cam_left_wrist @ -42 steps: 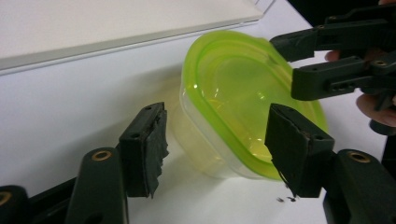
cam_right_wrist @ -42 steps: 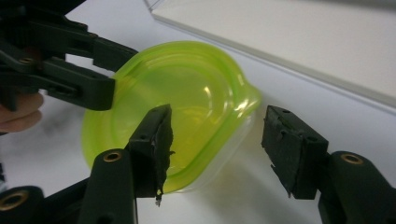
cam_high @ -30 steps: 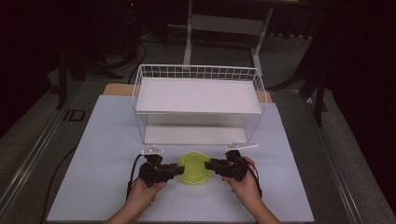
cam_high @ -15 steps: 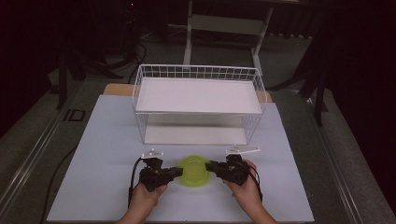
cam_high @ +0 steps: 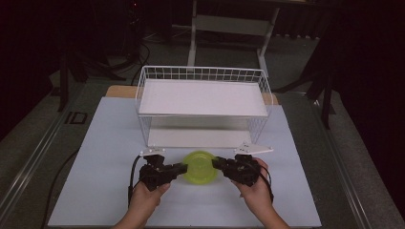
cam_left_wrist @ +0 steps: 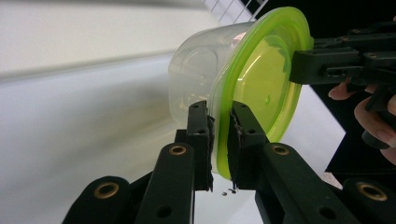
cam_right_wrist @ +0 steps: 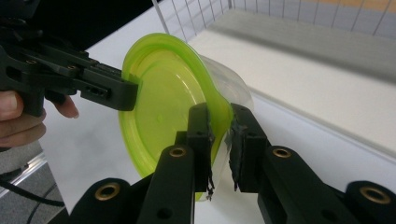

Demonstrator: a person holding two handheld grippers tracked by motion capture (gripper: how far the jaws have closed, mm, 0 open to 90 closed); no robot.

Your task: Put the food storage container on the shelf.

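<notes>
The left gripper [cam_high: 177, 170] and right gripper [cam_high: 218, 164] each clamp opposite rim edges of a clear container with a green lid [cam_high: 200, 167] — left edge and right edge. It hangs between them above the white table [cam_high: 105, 143], near the wire shelf rack [cam_high: 203, 102] — on its near side.

Container [cam_high: 200, 167] between hand-held grippers, before wire shelf [cam_high: 203, 98].

Left tongs [cam_high: 180, 168] and right tongs [cam_high: 218, 163] face each other, jaws clamped, each held in a hand.
</notes>
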